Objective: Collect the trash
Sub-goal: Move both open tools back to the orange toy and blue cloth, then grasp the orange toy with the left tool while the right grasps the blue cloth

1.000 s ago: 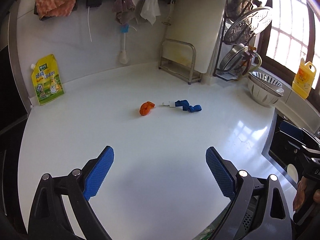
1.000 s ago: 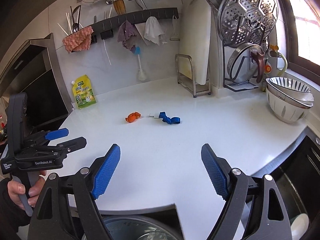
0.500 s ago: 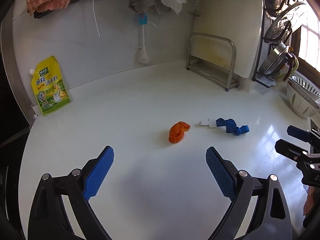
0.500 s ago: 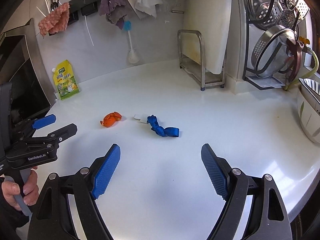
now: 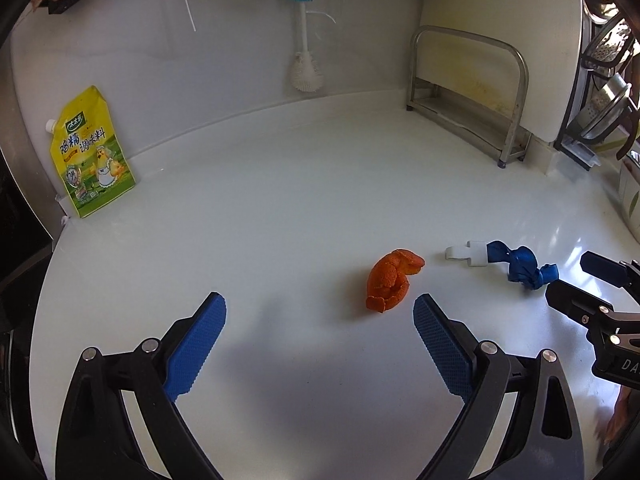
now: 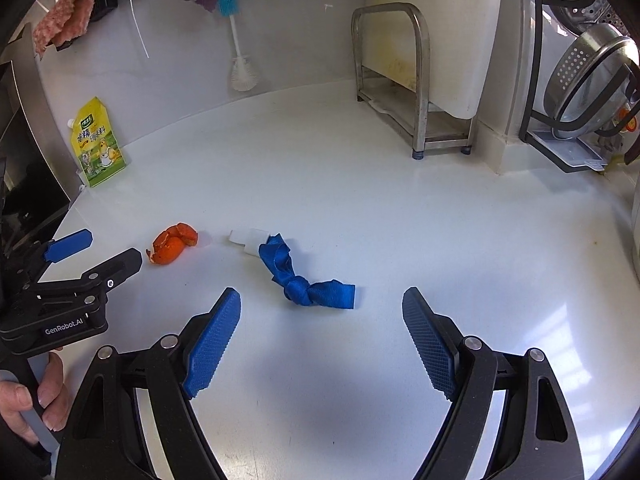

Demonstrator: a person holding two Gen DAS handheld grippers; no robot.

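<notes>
Both claws were held low over the white tabletop [image 5: 280, 208], each spread wide with nothing between its blue pads. The left claw [image 5: 319, 322] was pointed at a piece of orange peel [image 5: 392, 280], which lay on the tabletop just beyond the tip of its right finger [image 5: 438, 340] and apart from it. In the right wrist view the same left claw [image 6: 94, 250] was seen at the left edge, gripped by a hand [image 6: 28, 408], with the orange peel [image 6: 172, 244] just to the right of its tips.

The right claw [image 6: 321, 322] was aimed at a knotted blue strap [image 6: 304, 276] with a small white clip [image 6: 248, 239] at its far end. The strap lay flat on the tabletop, a little beyond the claw's fingers and between their lines, touched by neither. In the left wrist view the blue strap [image 5: 520, 266] and white clip [image 5: 466, 254] were seen to the right of the peel, near the tips of the right claw [image 5: 578, 280] entering from the right edge.

At the far left, a yellow seasoning pouch [image 5: 90, 156] was leaned against the wall. A white bottle brush [image 5: 304, 60] was hung on the far wall, and a steel rack [image 5: 468, 92] carrying a white cutting board [image 5: 504, 24] was stood at the far right.
</notes>
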